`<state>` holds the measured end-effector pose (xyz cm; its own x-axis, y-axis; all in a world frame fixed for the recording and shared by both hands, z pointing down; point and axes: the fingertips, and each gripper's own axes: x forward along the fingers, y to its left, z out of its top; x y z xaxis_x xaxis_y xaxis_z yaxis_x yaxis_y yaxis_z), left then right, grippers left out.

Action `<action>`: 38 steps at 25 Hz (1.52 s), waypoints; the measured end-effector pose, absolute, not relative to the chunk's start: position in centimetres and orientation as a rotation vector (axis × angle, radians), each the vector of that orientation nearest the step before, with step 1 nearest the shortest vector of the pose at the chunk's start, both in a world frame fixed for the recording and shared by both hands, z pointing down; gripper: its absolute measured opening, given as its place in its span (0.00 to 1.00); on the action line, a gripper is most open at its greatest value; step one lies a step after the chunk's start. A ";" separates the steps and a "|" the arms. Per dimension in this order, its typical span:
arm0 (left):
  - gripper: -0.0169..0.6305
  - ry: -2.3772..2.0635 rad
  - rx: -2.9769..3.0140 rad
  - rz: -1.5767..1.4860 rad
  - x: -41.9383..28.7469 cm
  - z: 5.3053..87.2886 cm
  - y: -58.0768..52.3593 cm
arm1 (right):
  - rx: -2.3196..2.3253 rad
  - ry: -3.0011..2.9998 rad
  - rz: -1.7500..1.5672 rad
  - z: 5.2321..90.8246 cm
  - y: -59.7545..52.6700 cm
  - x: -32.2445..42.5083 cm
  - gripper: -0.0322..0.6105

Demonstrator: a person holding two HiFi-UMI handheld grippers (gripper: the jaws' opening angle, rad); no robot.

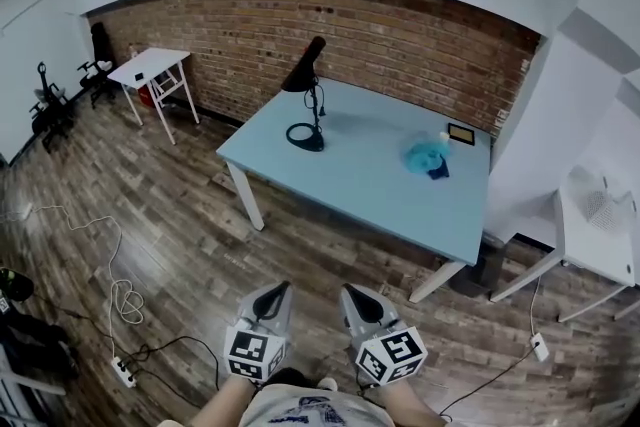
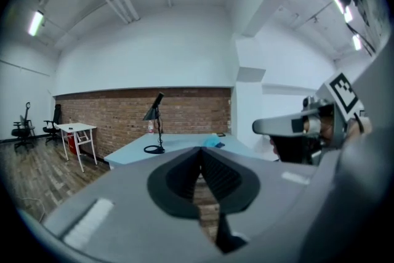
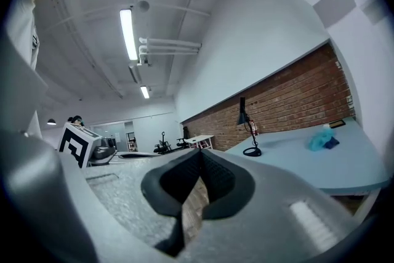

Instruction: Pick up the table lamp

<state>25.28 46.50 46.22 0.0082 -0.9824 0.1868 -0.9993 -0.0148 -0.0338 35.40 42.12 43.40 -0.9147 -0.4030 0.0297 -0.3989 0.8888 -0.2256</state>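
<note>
- Both grippers sit low in the head view, close to my body: left gripper (image 1: 279,288) and right gripper (image 1: 352,294), side by side over the wood floor (image 1: 180,245).
- Left gripper's jaws are pressed together with nothing between them. Right gripper's are the same, closed and empty.
- Lamp (image 1: 316,110) is black and stands upright on its round base near the left end of the light blue table (image 1: 370,190), close to the front corner.
- Its stem runs vertical, so that is the long axis. The shade tilts up at the top.
- Key relation: the lamp is well ahead of both grippers, across open floor and not within reach. In the head view it falls between the two, slightly closer to the left one's line.
- My call is that the left hand is marginally nearer. Whichever goes in has to open first and come at the stem from the side.
- A blue bundle (image 1: 428,156) and a small dark frame (image 1: 461,133) lie further right on the table, well apart from the lamp.
- Behind the table are a brick wall (image 1: 400,40) and a small white table (image 1: 150,67) off left. A white cable (image 1: 113,287) trails on the floor.
</note>
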 end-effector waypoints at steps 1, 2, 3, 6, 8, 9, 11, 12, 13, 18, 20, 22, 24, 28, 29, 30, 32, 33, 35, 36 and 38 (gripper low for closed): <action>0.01 -2.124 2.155 0.240 25.5 46.2 46.2 | -0.629 3.038 -0.360 43.4 41.9 35.4 0.05; 0.01 -2.127 2.156 0.239 25.6 46.1 45.9 | -0.615 3.041 -0.357 43.4 41.8 35.4 0.05; 0.01 -2.133 2.155 0.236 25.6 46.0 45.5 | -0.606 3.043 -0.352 43.4 41.5 35.3 0.05; 0.01 -2.151 2.155 0.230 25.5 45.7 44.4 | -0.598 3.042 -0.338 43.1 40.6 35.1 0.05; 0.01 -2.154 2.159 0.235 25.2 45.7 43.6 | -0.603 3.037 -0.330 42.9 39.7 34.9 0.05; 0.01 -2.153 2.158 0.239 25.0 45.8 43.2 | -0.606 3.035 -0.328 42.9 39.2 34.6 0.05; 0.01 -2.148 2.151 0.241 24.3 46.3 42.3 | -0.611 3.035 -0.325 43.1 38.2 34.1 0.05; 0.01 -2.145 2.147 0.240 23.9 46.6 41.7 | -0.615 3.038 -0.323 43.3 37.7 33.7 0.05; 0.01 -2.141 2.143 0.239 23.5 46.9 41.2 | -0.618 3.042 -0.322 43.5 37.2 33.3 0.05; 0.01 -2.126 2.148 0.246 20.6 48.0 37.9 | -0.639 3.065 -0.322 44.7 34.1 30.2 0.05; 0.01 -2.110 2.158 0.249 19.1 48.2 36.2 | -0.653 3.070 -0.320 44.9 32.4 28.4 0.05; 0.01 -2.092 2.169 0.257 17.2 48.4 34.4 | -0.662 3.067 -0.322 44.9 30.7 26.3 0.05; 0.01 -2.075 2.175 0.263 15.0 48.6 32.6 | -0.674 3.062 -0.332 44.9 29.0 24.0 0.05; 0.01 -2.043 2.203 0.286 10.4 48.9 28.5 | -0.719 3.064 -0.364 45.3 25.0 19.5 0.05; 0.01 -2.031 2.214 0.296 9.3 48.8 27.6 | -0.729 3.065 -0.369 45.4 24.1 18.2 0.05; 0.01 -2.019 2.225 0.306 8.1 48.7 26.6 | -0.738 3.065 -0.370 45.3 23.2 17.0 0.05; 0.01 -1.997 2.238 0.311 5.7 48.5 24.9 | -0.750 3.064 -0.367 45.2 21.7 14.3 0.05; 0.01 -1.987 2.242 0.307 4.5 48.5 24.0 | -0.756 3.063 -0.365 45.1 20.9 13.0 0.05; 0.01 -1.966 2.262 0.302 2.3 48.5 22.3 | -0.773 3.060 -0.366 44.9 19.4 10.6 0.05; 0.01 -1.953 2.275 0.302 1.4 48.5 21.4 | -0.783 3.057 -0.367 44.9 18.7 9.5 0.05; 0.01 -1.924 2.296 0.306 -0.5 48.6 20.0 | -0.808 3.051 -0.363 44.9 17.3 7.4 0.05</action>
<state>-0.48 19.97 48.62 0.1664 -0.9570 0.2378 -0.9835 -0.1784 -0.0298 7.42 17.31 44.92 -0.8701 -0.4843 0.0918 -0.4923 0.8446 -0.2103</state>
